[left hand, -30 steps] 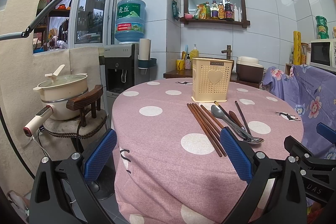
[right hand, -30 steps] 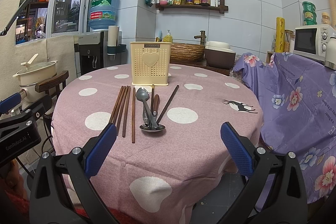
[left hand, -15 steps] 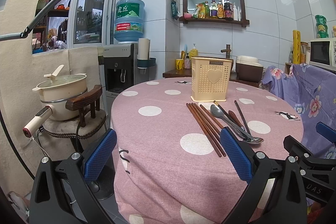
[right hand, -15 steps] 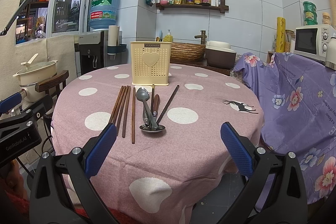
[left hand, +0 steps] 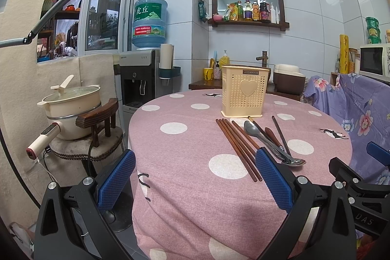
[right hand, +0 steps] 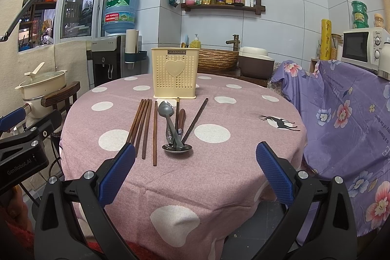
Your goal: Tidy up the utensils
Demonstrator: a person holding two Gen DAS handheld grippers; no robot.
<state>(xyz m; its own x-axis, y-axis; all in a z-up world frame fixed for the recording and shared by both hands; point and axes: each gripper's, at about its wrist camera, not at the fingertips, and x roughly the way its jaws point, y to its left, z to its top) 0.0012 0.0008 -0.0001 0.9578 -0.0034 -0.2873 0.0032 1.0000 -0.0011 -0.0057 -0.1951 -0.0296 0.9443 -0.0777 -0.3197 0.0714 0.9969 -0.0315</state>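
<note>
Lengthwise | chopsticks [right hand: 143, 126] point toward holder [right hand: 174, 72] | spoons [right hand: 171, 128] parallel

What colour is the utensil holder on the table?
Cream-yellow, perforated, with a raised heart on its front; the utensil holder shows best in the right wrist view.

I hold both tongs level and side by side, left tongs [left hand: 195, 177] and right tongs [right hand: 195, 172] spread wide, gripping nothing.

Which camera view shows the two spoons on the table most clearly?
The right wrist view shows the spoons best: they lie near the picture's middle, unobstructed, bowls at opposite ends. In the left wrist view the spoons sit off to the right, foreshortened, and the left gripper's blue pad hides part of them.
</note>
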